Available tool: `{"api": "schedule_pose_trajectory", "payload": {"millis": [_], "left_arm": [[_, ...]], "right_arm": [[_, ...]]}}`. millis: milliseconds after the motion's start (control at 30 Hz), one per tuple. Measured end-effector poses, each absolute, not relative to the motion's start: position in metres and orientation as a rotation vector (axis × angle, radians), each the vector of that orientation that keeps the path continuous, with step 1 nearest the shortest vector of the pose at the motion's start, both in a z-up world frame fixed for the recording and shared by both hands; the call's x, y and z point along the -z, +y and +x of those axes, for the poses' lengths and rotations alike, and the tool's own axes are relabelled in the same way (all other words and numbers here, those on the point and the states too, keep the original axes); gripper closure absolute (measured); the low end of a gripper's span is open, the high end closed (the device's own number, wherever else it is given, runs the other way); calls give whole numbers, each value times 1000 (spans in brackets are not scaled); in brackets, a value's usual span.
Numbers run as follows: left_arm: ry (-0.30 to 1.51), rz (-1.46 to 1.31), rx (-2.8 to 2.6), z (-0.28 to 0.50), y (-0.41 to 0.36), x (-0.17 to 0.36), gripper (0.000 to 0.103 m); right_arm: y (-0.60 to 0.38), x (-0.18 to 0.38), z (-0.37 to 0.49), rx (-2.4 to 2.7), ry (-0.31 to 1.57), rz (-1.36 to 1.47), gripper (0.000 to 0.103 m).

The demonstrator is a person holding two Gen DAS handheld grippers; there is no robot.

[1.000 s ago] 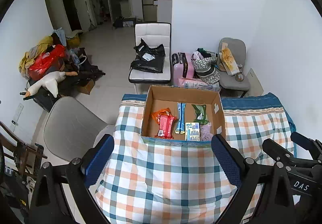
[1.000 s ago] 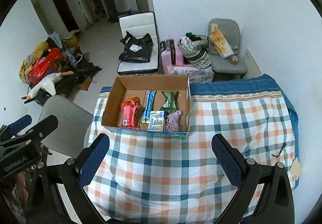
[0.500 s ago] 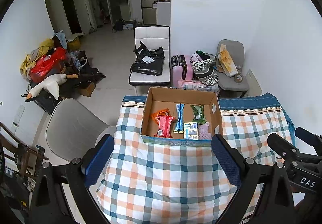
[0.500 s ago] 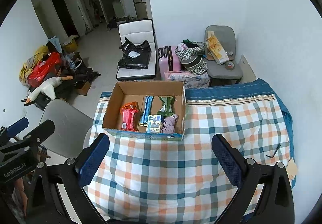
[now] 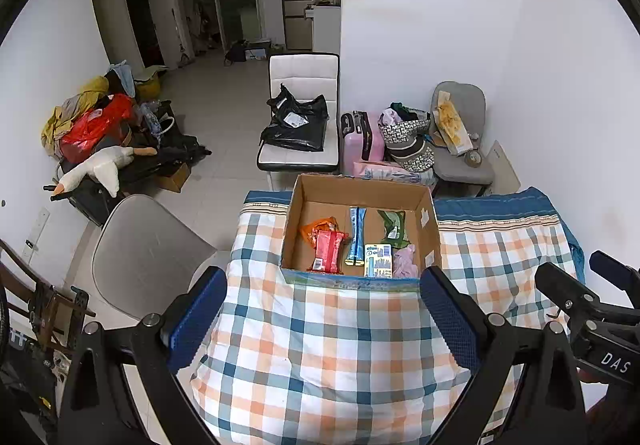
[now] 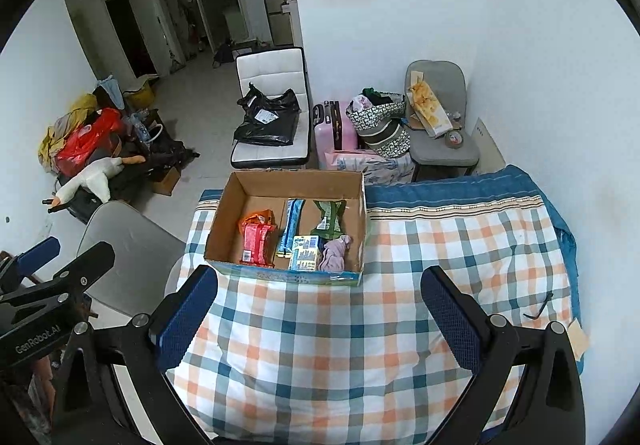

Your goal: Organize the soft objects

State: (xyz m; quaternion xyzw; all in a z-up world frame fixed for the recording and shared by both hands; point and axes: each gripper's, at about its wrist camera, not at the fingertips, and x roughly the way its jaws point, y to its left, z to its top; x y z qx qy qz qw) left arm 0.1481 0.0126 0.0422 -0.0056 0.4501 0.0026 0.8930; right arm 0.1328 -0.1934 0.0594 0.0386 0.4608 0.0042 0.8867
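Observation:
An open cardboard box (image 5: 426,219) stands at the far edge of the checked tablecloth (image 5: 320,345); it also shows in the right wrist view (image 6: 224,221). Inside lie a red packet (image 5: 329,255), an orange packet (image 5: 320,226), a blue packet (image 5: 355,235), a green packet (image 5: 394,227), a small printed box (image 5: 377,265) and a lilac cloth (image 5: 405,263). My left gripper (image 5: 322,315) is open and empty, high above the table in front of the box. My right gripper (image 6: 320,315) is open and empty, likewise held back from the box (image 6: 224,221).
A grey chair (image 5: 148,257) stands left of the table. Beyond are a white chair with a black bag (image 5: 298,125), a pink suitcase (image 5: 360,141), a grey chair with clutter (image 5: 460,137) and a pile with a plush goose (image 5: 96,169). A small dark object (image 6: 538,305) lies at the cloth's right.
Both grippers have pulled back and up from the table; the box looks smaller and farther. Both stay open and empty.

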Motion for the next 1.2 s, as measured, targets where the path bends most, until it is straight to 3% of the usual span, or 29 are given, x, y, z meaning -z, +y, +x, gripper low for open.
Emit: {"api": "schedule_pose_trajectory", "payload": {"millis": [1200], "left_arm": [[936, -14, -8, 143, 12, -47, 4]], "right_arm": [[-197, -72, 129, -19, 949, 89, 0]]}}
